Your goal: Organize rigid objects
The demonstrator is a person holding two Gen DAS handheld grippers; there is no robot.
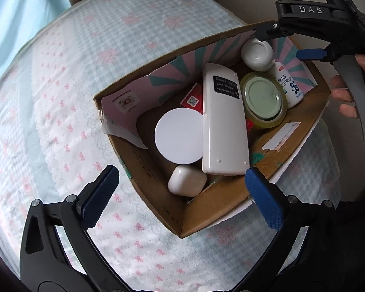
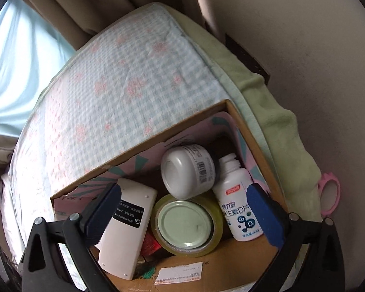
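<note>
Open cardboard box crowded, seemingly full.

sits on the bed cover, toward four o'clock of it: cardboard box. inside, down the middle, remote control, lying flat. at nine o'clock of it, touching, round disc; at seven o'clock, below the disc, earbud case. under the remote and disc, small printed box. at three o'clock of the remote, tape roll; at twelve o'clock of the roll, round jar; at two o'clock, leaning, tablet bottle.
</note>
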